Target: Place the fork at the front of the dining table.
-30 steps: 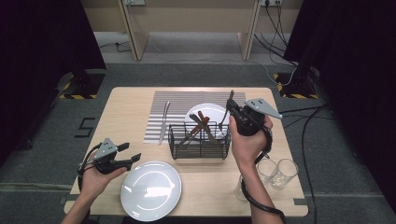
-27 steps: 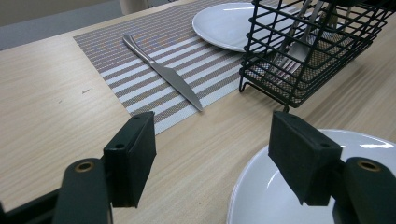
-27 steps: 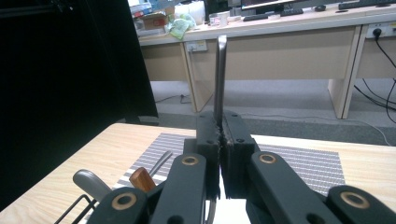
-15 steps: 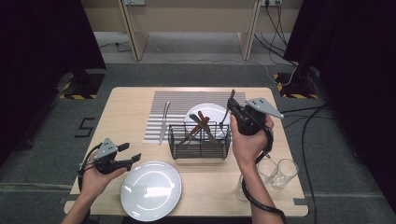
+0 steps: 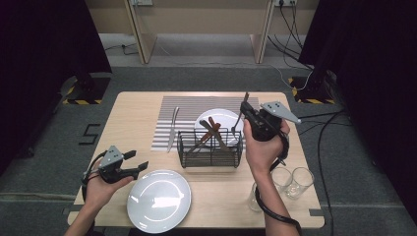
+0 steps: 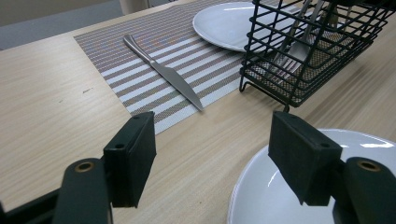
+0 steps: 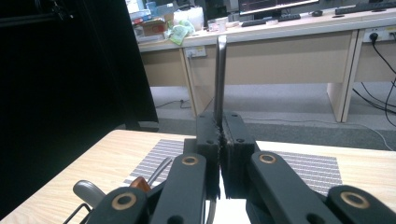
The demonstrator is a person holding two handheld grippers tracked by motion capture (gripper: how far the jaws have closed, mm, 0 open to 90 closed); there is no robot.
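Bench (image 5: 128, 128): carries a striped mat (image 5: 196, 105), a wire caddy (image 5: 210, 148), two plates and three glasses (image 5: 290, 181) near the right edge. Caddy: stands at the mat's near edge, cutlery leaning in it; risk, a swing of the raised piece catches the wire rim and drags or tips the caddy toward the near plate (image 5: 158, 199). Far plate (image 5: 221, 119): on the mat behind the caddy, directly below the raised piece; risk, a drop strikes it. Right gripper (image 5: 244, 118): held above the caddy's right end, fingers (image 7: 208, 140) closed on a thin metal utensil (image 7: 220, 74), probably a fork, handle pointing up; the hold is narrow and near one end, so the utensil may pivot or slip if tilted. Left gripper (image 5: 140, 164): beside the near plate, fingers (image 6: 133, 156) spread, nothing between them; low risk, though a nudge would shift that plate. Knife (image 5: 172, 129): flat on the mat left of the caddy, well apart from both grippers.
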